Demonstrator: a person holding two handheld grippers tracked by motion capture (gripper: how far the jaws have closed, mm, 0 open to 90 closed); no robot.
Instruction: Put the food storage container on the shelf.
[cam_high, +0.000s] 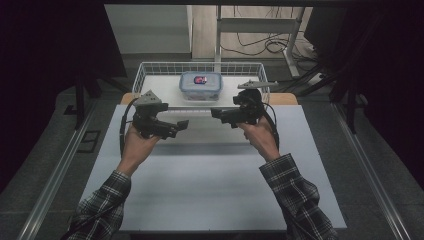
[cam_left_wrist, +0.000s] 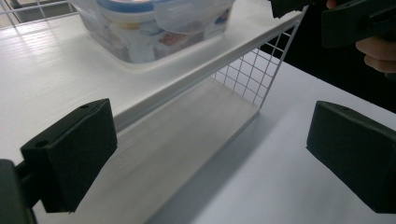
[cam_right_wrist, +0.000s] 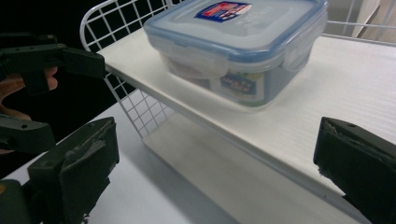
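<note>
Food container (cam_high: 200, 85): lid clipped on, contents unclear, on wire rack (cam_high: 150, 67) shelf, 12 o'clock | left gripper (cam_high: 183, 124): spread, empty | right gripper (cam_high: 216, 113): spread, empty

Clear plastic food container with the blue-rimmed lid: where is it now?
The clear plastic food container sits on the white shelf board of the wire basket rack, at the table's far edge, centred beyond and between both open claws.

Dim room, dark edges; table (cam_high: 210, 185) lit from above; close-ups soft.
</note>
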